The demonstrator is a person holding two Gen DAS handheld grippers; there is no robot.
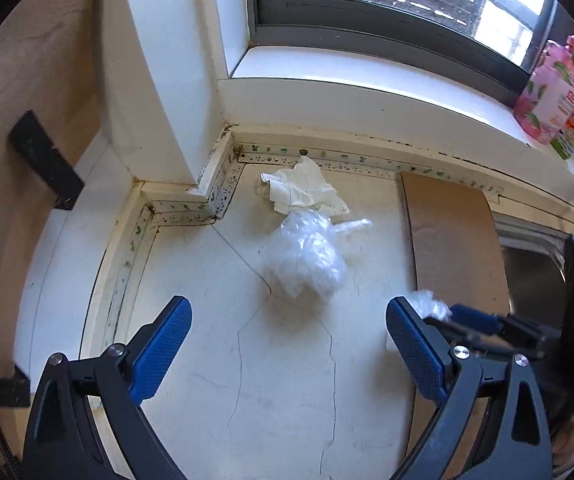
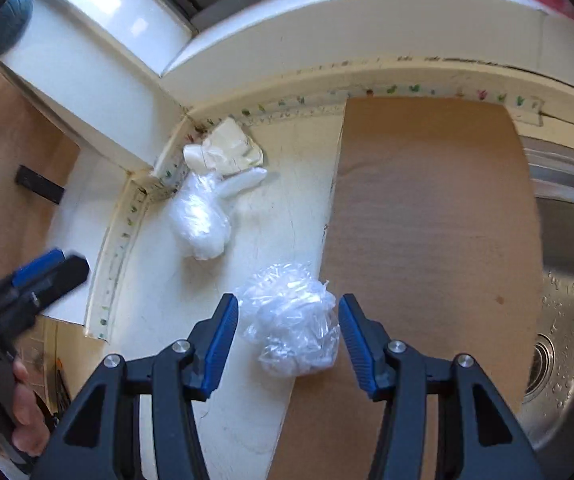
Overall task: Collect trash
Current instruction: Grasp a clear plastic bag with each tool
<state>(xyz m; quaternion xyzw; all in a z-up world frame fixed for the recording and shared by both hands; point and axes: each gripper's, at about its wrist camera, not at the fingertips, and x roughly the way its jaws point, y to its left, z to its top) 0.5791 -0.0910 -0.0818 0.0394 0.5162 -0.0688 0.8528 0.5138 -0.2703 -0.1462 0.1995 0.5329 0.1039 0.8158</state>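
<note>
A crumpled clear plastic wad lies on the white counter, ahead of my open, empty left gripper. A crumpled white paper lies just behind it near the wall corner. Both show in the right wrist view, the plastic wad and the paper. A second clear plastic wad sits between the open fingers of my right gripper, at the edge of the cardboard sheet; the pads do not touch it. That wad and the right gripper's fingers show at the right of the left wrist view.
A steel sink lies right of the cardboard. A windowsill runs along the back with pink and red packages on it. A white pillar stands at the back left. Wooden surface at far left.
</note>
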